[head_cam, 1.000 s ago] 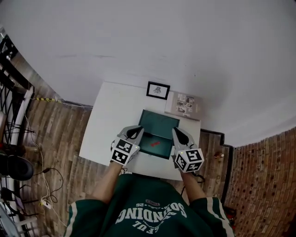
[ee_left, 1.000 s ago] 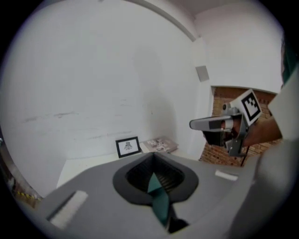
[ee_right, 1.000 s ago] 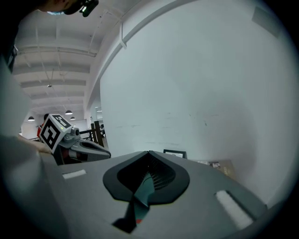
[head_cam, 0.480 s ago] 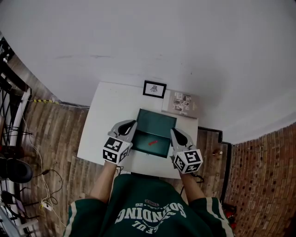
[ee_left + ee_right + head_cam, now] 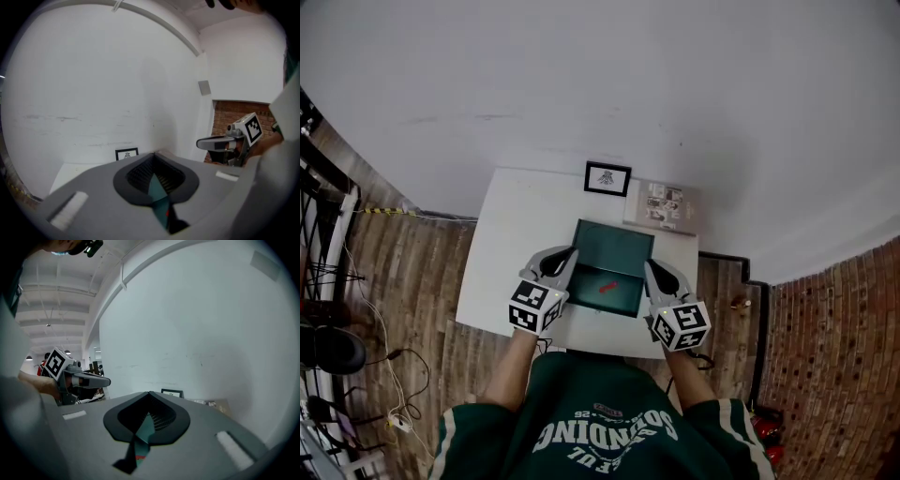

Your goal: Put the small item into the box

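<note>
The small red item (image 5: 605, 288) looks light and stiff, best pinched across its narrow sides. It lies on the floor of the open dark green rectangular box (image 5: 623, 246) at mid-frame, between the grey left gripper (image 5: 563, 260) and the grey right gripper (image 5: 656, 274). It touches neither gripper, and both have their jaws closed together on nothing.
</note>
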Tool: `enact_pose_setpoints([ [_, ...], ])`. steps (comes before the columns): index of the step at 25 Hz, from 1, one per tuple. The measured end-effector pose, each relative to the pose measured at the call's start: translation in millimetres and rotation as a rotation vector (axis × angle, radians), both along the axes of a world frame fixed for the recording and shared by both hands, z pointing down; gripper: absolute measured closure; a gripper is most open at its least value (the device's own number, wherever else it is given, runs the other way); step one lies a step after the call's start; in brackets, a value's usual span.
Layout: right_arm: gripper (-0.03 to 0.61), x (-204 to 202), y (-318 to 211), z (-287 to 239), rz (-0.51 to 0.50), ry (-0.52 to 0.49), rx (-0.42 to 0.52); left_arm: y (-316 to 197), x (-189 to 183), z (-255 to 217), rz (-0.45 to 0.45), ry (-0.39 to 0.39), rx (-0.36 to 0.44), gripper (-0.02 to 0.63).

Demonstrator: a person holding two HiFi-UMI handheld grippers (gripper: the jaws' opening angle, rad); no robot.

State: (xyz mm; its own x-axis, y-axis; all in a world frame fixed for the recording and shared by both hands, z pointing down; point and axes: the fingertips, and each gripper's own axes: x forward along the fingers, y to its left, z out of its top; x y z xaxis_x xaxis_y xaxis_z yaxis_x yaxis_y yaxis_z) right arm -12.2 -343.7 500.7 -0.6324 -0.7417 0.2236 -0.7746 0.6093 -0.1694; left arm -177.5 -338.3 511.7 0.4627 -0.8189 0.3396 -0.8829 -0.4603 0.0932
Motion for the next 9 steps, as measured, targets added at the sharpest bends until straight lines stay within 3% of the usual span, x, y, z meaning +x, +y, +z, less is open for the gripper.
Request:
enact_pose_setpoints([
  [9,0.575,0.1,1.6,-0.8,-0.001,0.007,0.0,2.5,3.8,4.9,0.014,0.005,-0.019,0.561],
])
